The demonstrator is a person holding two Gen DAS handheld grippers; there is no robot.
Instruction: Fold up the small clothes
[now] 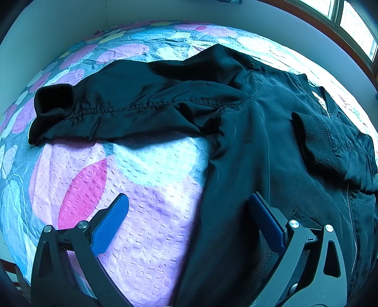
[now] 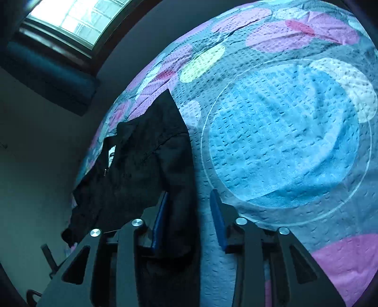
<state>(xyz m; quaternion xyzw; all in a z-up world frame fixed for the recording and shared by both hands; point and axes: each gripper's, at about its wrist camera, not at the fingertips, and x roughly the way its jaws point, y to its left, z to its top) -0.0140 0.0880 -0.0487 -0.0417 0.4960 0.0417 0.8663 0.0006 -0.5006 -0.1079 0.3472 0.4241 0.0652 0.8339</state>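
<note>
A black jacket (image 1: 271,141) lies on a bed with a dotted quilt (image 1: 146,212). In the left wrist view it fills the 12 to 4 o'clock area. One sleeve (image 1: 132,104) stretches toward 10 o'clock; its cuff (image 1: 54,101) rests on the quilt. The other cuff (image 1: 316,144) lies folded onto the body at 3 o'clock, beside the zipper (image 1: 350,212).

The left gripper (image 1: 189,207) has its jaws spread wide and holds nothing; one finger is over the quilt, the other over the jacket hem.

The right gripper (image 2: 189,205) has its jaws parted, straddling the jacket edge without pinching. A window (image 2: 78,21) sits at 11 o'clock. In that view the jacket is dark and its detail is hard to make out; its lower part is cut off behind the gripper frame.
</note>
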